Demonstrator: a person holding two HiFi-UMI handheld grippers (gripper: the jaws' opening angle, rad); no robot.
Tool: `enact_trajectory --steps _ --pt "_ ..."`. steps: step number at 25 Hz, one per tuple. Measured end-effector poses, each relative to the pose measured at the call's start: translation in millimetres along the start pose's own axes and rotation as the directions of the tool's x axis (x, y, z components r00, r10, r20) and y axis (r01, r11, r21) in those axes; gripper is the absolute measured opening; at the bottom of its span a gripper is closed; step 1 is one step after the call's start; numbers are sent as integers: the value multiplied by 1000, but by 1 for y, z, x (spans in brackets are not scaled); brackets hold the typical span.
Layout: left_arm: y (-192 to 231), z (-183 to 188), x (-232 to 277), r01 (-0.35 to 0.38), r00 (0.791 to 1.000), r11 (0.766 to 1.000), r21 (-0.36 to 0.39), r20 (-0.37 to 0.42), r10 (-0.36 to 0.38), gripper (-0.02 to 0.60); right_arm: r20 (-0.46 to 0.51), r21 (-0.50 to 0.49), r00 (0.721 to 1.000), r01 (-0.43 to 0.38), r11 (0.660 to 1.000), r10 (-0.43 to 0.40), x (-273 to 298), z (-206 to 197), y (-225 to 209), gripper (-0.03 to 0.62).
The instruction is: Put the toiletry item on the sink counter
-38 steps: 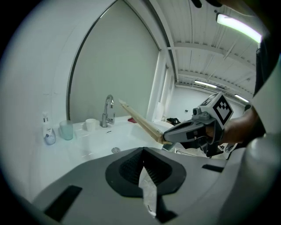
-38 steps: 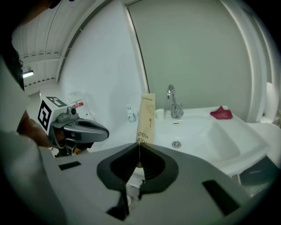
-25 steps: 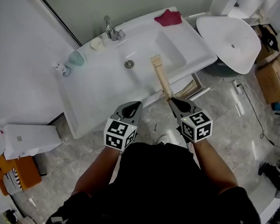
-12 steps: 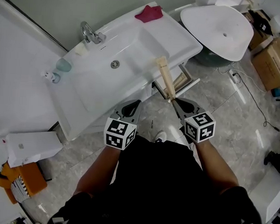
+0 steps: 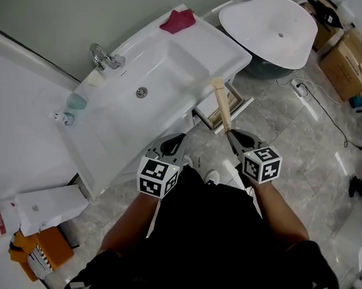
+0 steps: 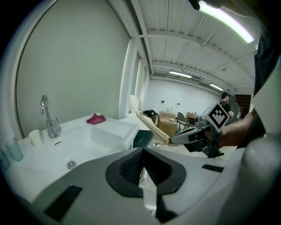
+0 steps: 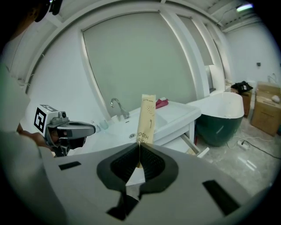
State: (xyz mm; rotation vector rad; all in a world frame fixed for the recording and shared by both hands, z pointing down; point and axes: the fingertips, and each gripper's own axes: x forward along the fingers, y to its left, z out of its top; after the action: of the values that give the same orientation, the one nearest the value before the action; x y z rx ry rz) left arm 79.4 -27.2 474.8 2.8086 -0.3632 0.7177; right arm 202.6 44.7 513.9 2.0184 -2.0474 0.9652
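head view: right gripper [image 5: 232, 135] pinches the lower end of a slim toothbrush box [image 5: 221, 104], its tip near the sink counter [image 5: 220, 45] front edge.
left gripper view: left gripper [image 6: 142, 154] closed, empty.
right gripper view: box looks light, thin card, crushable; mid-length hold steadier.

I saw a tan toothbrush box [image 5: 221, 105], a white bench [image 5: 219, 46] and a dark-red cloth [image 5: 178, 21] (plus one pale teal cup [image 5: 76, 101]).
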Motion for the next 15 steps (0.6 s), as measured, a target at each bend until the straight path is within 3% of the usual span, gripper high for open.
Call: enact_trajectory --steps 8,15 --pt "14 32 44 138 990 989 49 -15 -137 3 -36 133 988 151 980 -148 10 -3 -43 8" --pt "33 53 78 248 969 964 92 -44 -244 3 -94 303 963 268 914 -251 31 -17 -80 8"
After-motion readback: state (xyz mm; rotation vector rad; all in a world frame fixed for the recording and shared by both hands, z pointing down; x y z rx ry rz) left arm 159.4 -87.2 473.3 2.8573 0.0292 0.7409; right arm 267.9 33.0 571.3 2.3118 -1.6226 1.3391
